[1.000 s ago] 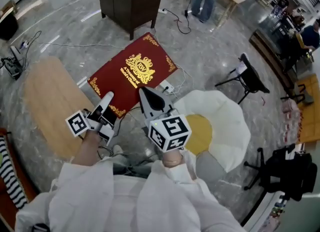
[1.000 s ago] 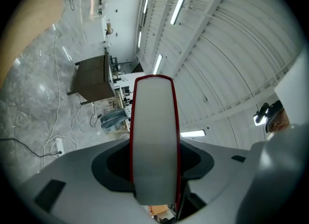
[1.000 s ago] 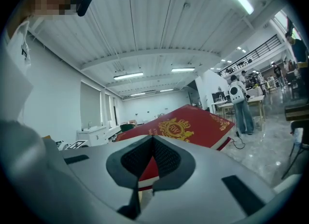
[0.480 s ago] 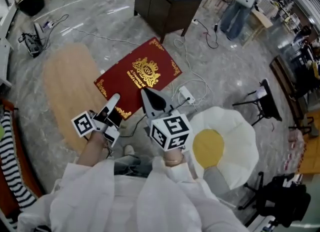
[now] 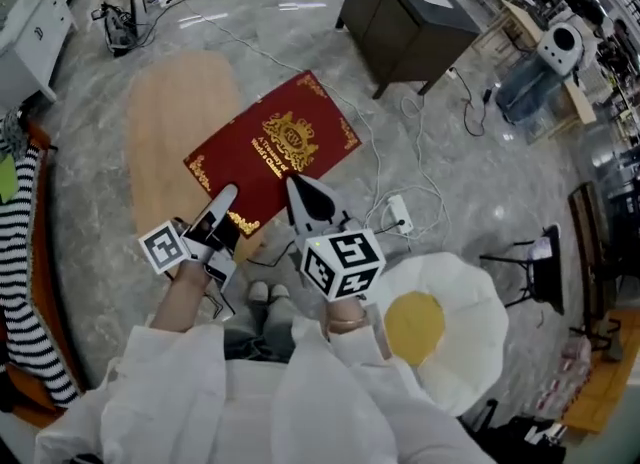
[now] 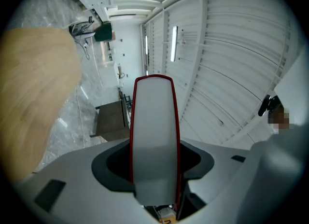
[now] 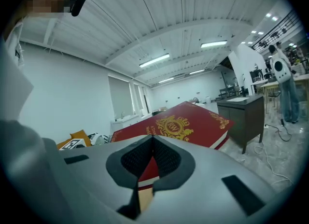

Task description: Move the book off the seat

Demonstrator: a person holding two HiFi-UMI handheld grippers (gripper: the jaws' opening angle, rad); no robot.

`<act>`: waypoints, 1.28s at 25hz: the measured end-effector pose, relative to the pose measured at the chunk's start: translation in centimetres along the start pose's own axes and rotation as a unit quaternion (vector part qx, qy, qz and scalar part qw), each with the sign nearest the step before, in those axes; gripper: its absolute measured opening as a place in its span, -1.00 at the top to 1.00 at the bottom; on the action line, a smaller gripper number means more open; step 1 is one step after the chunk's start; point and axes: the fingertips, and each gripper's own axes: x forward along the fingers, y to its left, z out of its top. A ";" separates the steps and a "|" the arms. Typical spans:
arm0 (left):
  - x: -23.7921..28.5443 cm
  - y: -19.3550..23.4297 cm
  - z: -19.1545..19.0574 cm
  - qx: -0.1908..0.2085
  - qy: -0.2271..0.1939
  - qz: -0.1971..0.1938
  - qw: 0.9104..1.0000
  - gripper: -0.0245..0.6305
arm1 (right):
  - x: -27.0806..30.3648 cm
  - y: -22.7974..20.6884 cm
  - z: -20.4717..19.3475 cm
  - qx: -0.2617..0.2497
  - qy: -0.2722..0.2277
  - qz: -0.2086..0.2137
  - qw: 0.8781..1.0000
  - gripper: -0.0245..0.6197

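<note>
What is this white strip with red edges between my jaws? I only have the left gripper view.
Observer: It is the page edge of a big red book. The left gripper is clamped on the book's near edge.
Operator: Is the other gripper on it too?
Observer: Yes. The right gripper grips the same near edge, beside the left one.
Operator: Where is the seat from here?
Observer: In the head view the white and yellow seat lies apart from the book, at lower right. The book shows partly over a wooden board.
</note>
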 end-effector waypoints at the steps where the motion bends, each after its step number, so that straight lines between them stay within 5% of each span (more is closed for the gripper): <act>1: -0.4 0.3 0.8 0.003 -0.010 0.004 1.000 0.19 | 1.0 0.3 -0.3 0.001 0.006 0.010 1.000 0.89; 17: -6.8 8.1 5.0 0.011 -0.161 0.101 0.982 0.19 | 9.4 1.6 -8.3 0.031 0.080 0.121 0.989 0.89; 32: -12.6 21.2 6.6 -0.001 -0.217 0.157 0.963 0.19 | 16.5 1.7 -20.7 0.061 0.146 0.149 0.976 0.89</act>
